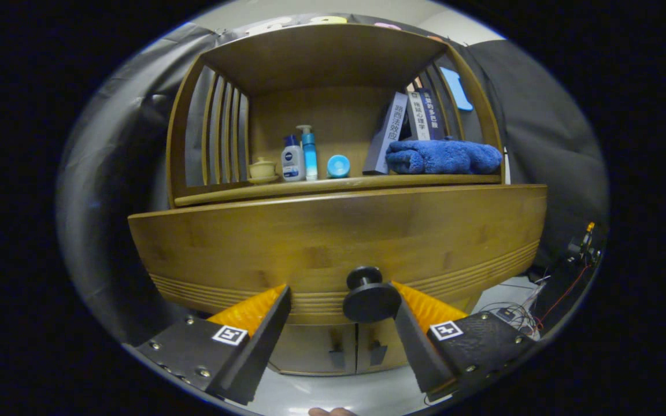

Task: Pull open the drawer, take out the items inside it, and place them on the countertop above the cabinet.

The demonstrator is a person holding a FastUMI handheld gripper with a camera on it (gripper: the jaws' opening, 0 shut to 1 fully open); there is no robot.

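A wooden cabinet's drawer front [333,242] stands close ahead, wide and brown with grooves along its lower edge. Its round black knob [370,297] sits between my fingers, close against the right finger [420,306]. My gripper [341,306] is open, with a wide gap between the left finger [258,309] and the knob. The drawer's inside is hidden behind its front. Above it runs the countertop [339,185], the shelf of an open wooden hutch.
On the countertop stand a small lidded cup [262,169], two bottles [300,156], a blue round lid [338,166], leaning books [408,124] and a folded blue towel [443,157]. Two lower cabinet doors [344,349] sit below the drawer. Cables [526,306] lie at the right.
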